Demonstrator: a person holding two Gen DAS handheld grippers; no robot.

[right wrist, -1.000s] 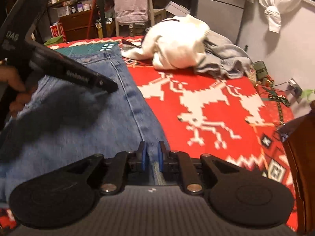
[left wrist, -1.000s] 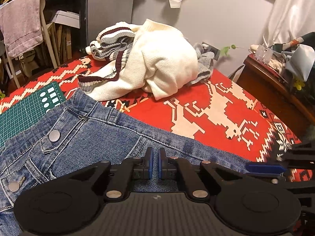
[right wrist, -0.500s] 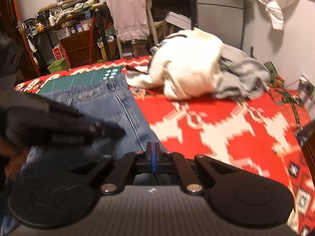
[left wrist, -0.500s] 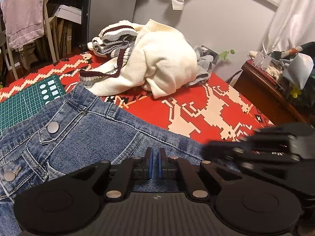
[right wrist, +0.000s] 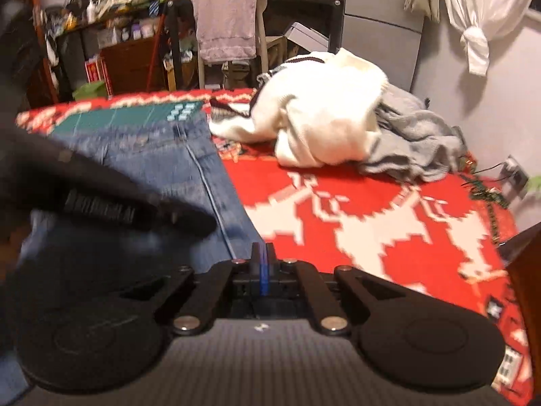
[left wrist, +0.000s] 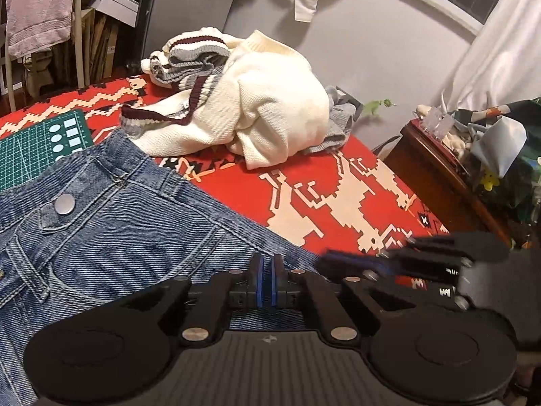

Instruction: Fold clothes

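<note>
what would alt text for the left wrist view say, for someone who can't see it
The left claw, its blue pads nearly together with a thin gap, sits low over blue jeans spread on a red patterned blanket. Behind lies a heap of a cream sweater and grey knitwear, and the blurred right claw reaches in from the right.

The jeans [left wrist: 111, 226] lie near and left on the patterned blanket [left wrist: 338, 196]. A heap of sweaters [left wrist: 257, 108] sits farther back, with the cutting mat [left wrist: 37, 142] at far left.
</note>
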